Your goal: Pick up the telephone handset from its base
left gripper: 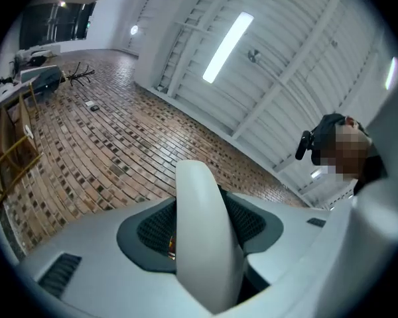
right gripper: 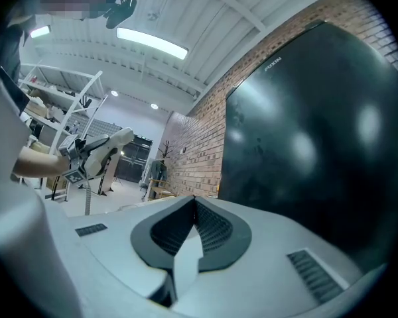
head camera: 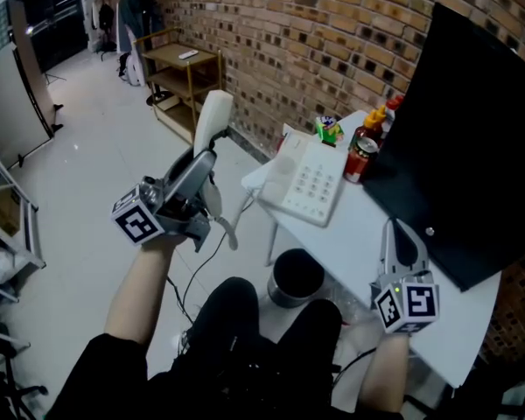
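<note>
My left gripper (head camera: pixel 199 166) is shut on the white telephone handset (head camera: pixel 212 121), which it holds tilted upward out past the table's left edge. The handset's cord (head camera: pixel 230 226) hangs below it. In the left gripper view the handset (left gripper: pixel 202 237) fills the gap between the jaws. The white telephone base (head camera: pixel 308 182), with its keypad showing, lies on the white table (head camera: pixel 359 243) with the cradle bare. My right gripper (head camera: pixel 401 245) rests low over the table beside the monitor. Its jaws (right gripper: pixel 194 203) are shut with nothing between them.
A big black monitor (head camera: pixel 472 147) stands along the table's right side. A red can and sauce bottles (head camera: pixel 363 151) and a small green item (head camera: pixel 329 129) stand behind the base. A dark bin (head camera: pixel 295 278) sits under the table; a wooden shelf (head camera: pixel 179 73) stands by the brick wall.
</note>
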### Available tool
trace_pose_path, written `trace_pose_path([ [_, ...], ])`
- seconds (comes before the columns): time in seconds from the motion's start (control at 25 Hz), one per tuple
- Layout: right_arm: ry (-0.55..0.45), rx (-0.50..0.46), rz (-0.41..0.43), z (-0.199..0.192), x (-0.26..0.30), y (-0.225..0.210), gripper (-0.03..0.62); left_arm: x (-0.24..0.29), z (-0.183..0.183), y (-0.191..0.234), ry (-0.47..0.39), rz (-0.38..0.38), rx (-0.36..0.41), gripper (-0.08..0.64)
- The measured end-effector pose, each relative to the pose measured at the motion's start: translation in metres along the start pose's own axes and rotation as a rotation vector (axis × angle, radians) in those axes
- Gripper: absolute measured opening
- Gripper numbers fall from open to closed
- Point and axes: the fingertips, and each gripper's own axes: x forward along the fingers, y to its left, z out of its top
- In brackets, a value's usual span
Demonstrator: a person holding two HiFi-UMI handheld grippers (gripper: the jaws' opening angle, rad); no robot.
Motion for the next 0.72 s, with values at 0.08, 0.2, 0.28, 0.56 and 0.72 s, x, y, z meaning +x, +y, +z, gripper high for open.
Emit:
trace_pose_path([
  [0.08,-0.011,0.020,-0.016,-0.003,0.002,-0.006,0.009,0.002,-0.001,0.001,-0.017,-0.016,-0.029,0.239],
  [0.2,-0.015,0.033,-0.030,-0.005,0.002,-0.011,0.008,0.004,-0.003,0.000,-0.025,-0.026,-0.047,0.239],
  [0.28,-0.008,0.018,-0.046,-0.004,0.000,-0.012,0.008,0.005,-0.003,-0.001,-0.025,-0.030,-0.049,0.239],
  [0.56,-0.006,0.021,-0.041,-0.003,0.000,-0.013,0.008,0.003,-0.007,-0.001,-0.030,-0.041,-0.069,0.239],
  [0.72,-0.012,0.023,-0.025,-0.005,0.001,-0.013,0.008,0.001,-0.008,0.001,-0.042,-0.040,-0.086,0.239],
])
